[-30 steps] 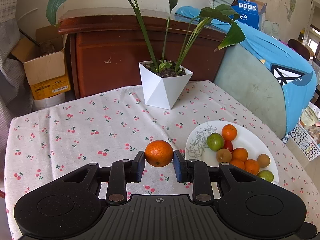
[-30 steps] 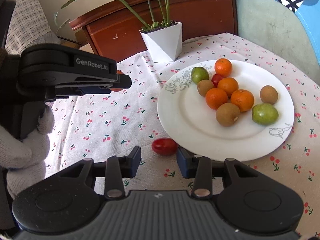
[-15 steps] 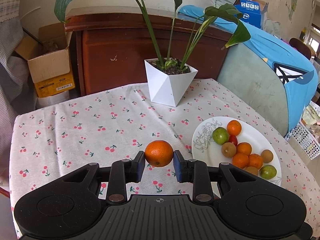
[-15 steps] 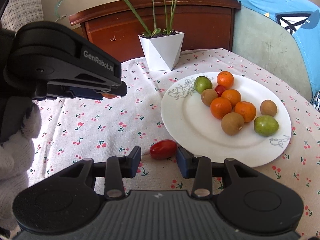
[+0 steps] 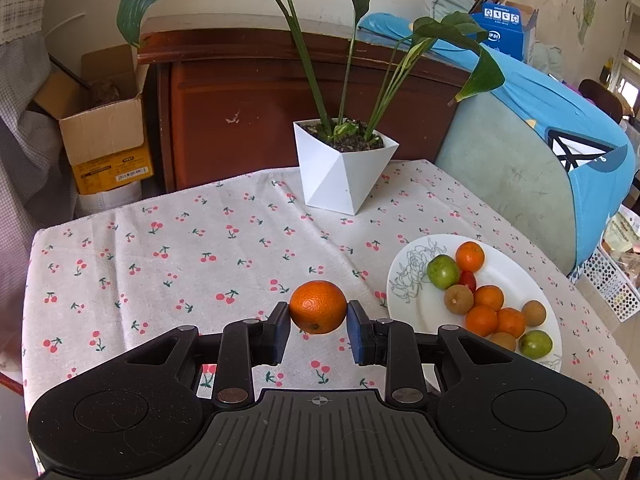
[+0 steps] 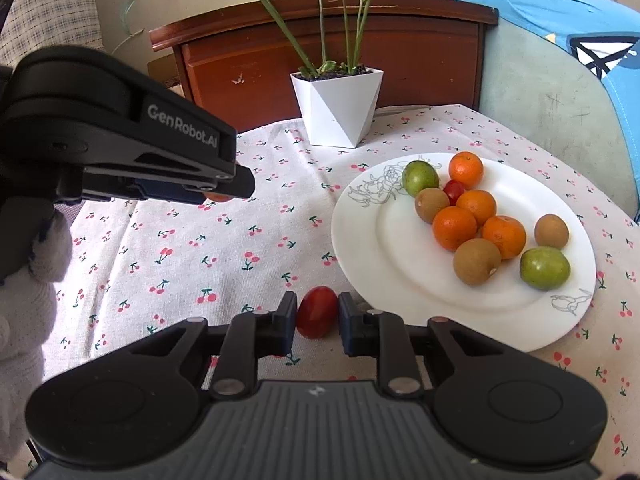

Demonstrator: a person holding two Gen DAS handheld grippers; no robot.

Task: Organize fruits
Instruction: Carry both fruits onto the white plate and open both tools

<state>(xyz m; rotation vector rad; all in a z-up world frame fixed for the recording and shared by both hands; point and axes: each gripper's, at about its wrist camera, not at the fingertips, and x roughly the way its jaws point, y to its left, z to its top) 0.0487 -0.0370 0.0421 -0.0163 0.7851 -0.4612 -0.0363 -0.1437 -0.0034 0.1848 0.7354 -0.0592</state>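
My left gripper (image 5: 319, 330) is shut on an orange (image 5: 318, 306) and holds it above the cherry-print tablecloth, left of the white plate (image 5: 516, 264). In the right wrist view the left gripper (image 6: 224, 192) hangs at the left, the orange mostly hidden behind it. My right gripper (image 6: 318, 326) is closed around a red cherry tomato (image 6: 317, 311) just off the plate's (image 6: 376, 264) near left rim. The plate holds several oranges, kiwis, two green fruits and a small red tomato (image 6: 454, 190).
A white angular pot with a tall plant (image 5: 344, 172) stands at the table's far edge (image 6: 334, 110). Behind are a brown wooden cabinet (image 5: 248, 108), cardboard boxes (image 5: 104, 136) and a blue-covered chair (image 5: 560, 140). A white basket (image 5: 612, 280) sits right of the table.
The left gripper has lifted and drawn back with the orange. The right gripper's jaws have closed in on the red tomato, which now stands upright between them.
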